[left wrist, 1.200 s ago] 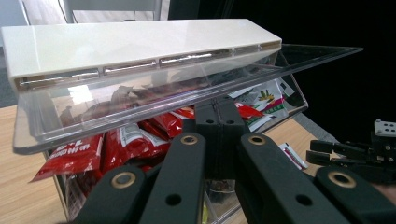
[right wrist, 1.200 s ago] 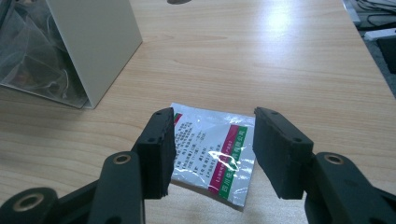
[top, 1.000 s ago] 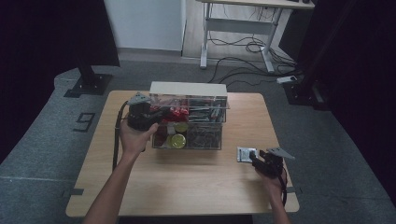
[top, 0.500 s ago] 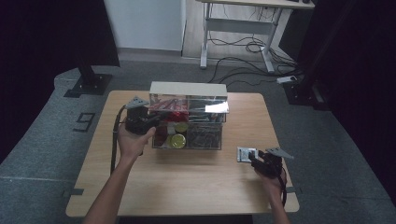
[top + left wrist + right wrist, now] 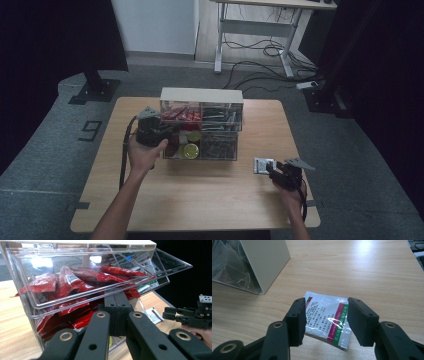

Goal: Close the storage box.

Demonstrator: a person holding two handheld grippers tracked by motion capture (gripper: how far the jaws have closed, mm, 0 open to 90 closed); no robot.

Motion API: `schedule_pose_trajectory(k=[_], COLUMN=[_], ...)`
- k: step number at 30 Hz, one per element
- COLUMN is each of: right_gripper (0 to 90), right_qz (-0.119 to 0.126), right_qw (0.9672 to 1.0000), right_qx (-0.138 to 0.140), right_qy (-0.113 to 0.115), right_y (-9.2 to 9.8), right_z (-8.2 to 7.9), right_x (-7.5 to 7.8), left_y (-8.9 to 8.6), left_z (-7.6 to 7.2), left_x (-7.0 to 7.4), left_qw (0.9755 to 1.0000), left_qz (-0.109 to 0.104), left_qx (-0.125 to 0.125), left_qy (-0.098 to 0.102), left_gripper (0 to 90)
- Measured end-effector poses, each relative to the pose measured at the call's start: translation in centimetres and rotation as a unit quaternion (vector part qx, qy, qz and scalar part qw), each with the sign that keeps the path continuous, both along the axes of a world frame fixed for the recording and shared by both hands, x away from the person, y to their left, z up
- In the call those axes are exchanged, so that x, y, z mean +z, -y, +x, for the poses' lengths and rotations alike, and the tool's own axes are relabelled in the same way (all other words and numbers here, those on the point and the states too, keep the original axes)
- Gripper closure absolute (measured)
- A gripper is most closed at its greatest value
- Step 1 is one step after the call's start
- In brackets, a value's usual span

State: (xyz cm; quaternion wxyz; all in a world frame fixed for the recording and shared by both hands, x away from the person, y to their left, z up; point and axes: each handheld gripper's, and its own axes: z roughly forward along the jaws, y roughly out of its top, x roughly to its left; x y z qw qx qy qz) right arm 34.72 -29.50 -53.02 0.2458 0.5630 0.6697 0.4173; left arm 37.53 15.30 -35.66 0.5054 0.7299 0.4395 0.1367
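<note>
The right tongs (image 5: 325,320) stood spread over a silver sachet (image 5: 327,320) lying flat on the desk (image 5: 200,195), just in front of the clear organiser (image 5: 201,125) at its right end. The sachet lay between the two jaws, its long axis running away from them, so the right hand (image 5: 290,192) was plainly the nearer. The left tongs (image 5: 116,306) were pressed together against the organiser's tilted-open upper bin (image 5: 100,272); whether they pinched its clear rim I could not tell. That bin held red packets (image 5: 75,282) at its left and what seemed to be white sachets further right. Below sat yellow-lidded items (image 5: 190,149).
</note>
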Motion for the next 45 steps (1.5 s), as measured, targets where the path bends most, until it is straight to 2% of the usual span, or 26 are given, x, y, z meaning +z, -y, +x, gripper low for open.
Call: schedule_pose_trajectory(k=[12, 15, 24, 35, 38, 43, 44, 45], right_gripper=[48.7, 48.7, 48.7, 48.4, 48.4, 48.2, 48.2, 48.1], right_qz=[0.005, 0.007, 0.009, 0.018, 0.018, 0.016, 0.016, 0.011], right_qw=[1.0, 1.0, 0.9999, 0.9989, 0.9988, 0.9984, 0.9984, 0.9981], right_qx=[-0.002, -0.002, 0.004, 0.025, 0.029, 0.038, 0.038, 0.044], right_qy=[0.001, 0.004, 0.013, 0.034, 0.035, 0.04, 0.04, 0.042], right_y=[0.0, 0.0, -0.3, -0.8, -0.9, -1.1, -1.1, -1.3], right_z=[-0.1, -0.1, -0.3, -0.7, -0.7, -0.9, -0.9, -0.9], right_x=[0.1, 0.1, 0.3, 0.7, 0.7, 0.8, 0.8, 0.8], left_y=[-0.1, -0.3, -1.2, -2.6, -2.8, -3.9, -3.9, -4.2], left_z=[-0.4, -0.9, -2.3, -3.5, -3.8, -4.6, -4.6, -4.9], left_x=[0.0, -0.1, -0.7, -2.9, -3.3, -5.1, -5.1, -5.7], left_qw=[1.0, 1.0, 0.9998, 1.0, 0.9999, 1.0, 1.0, 0.9999], left_qz=[0.004, -0.001, 0.009, 0.001, 0.004, 0.001, 0.001, 0.004], left_qx=[-0.001, -0.001, -0.002, 0.001, 0.005, 0.008, 0.008, 0.011], left_qy=[0.005, 0.009, 0.016, 0.008, 0.009, 0.003, 0.003, 0.001], left_gripper=[90.0, 90.0, 90.0, 89.3, 88.7, 87.5, 87.3, 87.2])
